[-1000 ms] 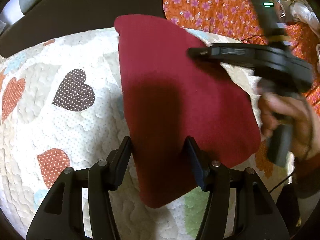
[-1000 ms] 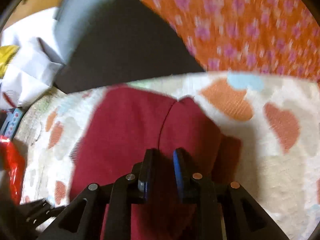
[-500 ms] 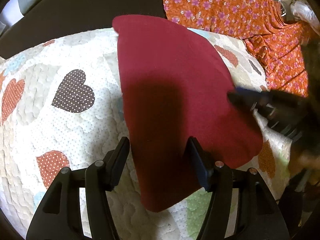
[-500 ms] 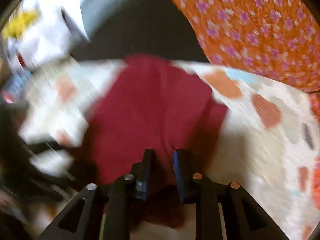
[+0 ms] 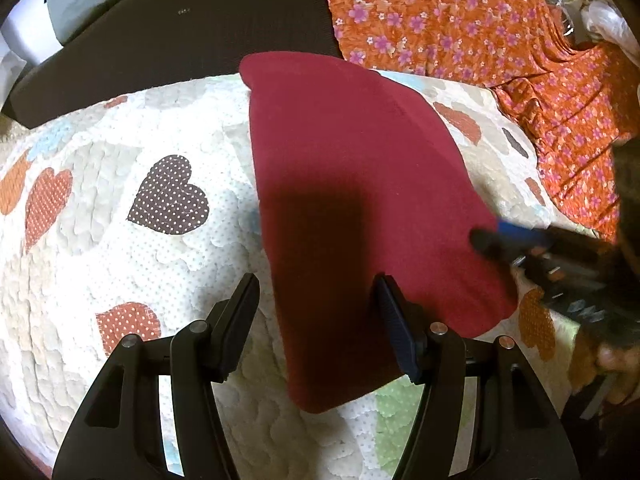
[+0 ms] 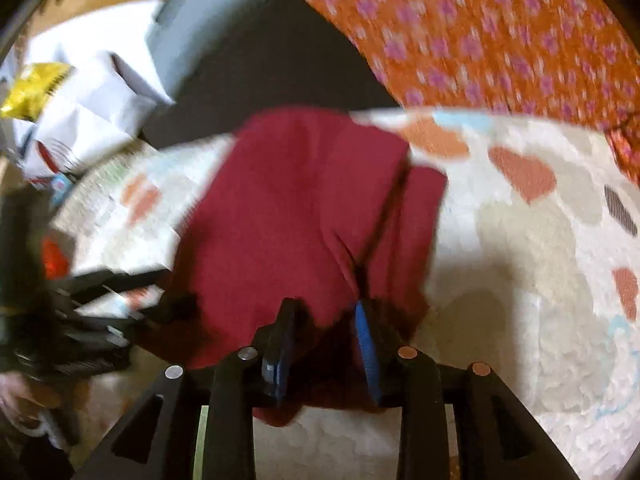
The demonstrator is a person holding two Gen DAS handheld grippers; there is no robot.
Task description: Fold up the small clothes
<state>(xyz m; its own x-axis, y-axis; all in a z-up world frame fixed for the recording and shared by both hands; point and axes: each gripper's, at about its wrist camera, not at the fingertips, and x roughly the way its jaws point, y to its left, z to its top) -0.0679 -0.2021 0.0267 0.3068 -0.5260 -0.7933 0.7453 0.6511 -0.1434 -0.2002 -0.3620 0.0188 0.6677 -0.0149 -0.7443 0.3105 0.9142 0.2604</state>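
A dark red folded garment (image 5: 352, 184) lies flat on a white quilt with heart patches (image 5: 120, 240). My left gripper (image 5: 316, 304) is open and hovers over the garment's near left edge, holding nothing. My right gripper (image 6: 326, 312) is partly open at the garment's near edge (image 6: 304, 208), with cloth lying between its fingers. It shows in the left wrist view (image 5: 516, 240) at the garment's right edge. The right wrist view is blurred.
An orange flowered cloth (image 5: 480, 32) lies at the back right. A black mat (image 5: 180, 28) lies behind the quilt. White papers and a yellow packet (image 6: 36, 88) lie at the far left in the right wrist view.
My right gripper has come down from the garment's upper right to its right edge, and its jaws have opened from nearly shut. The left gripper has hardly moved.
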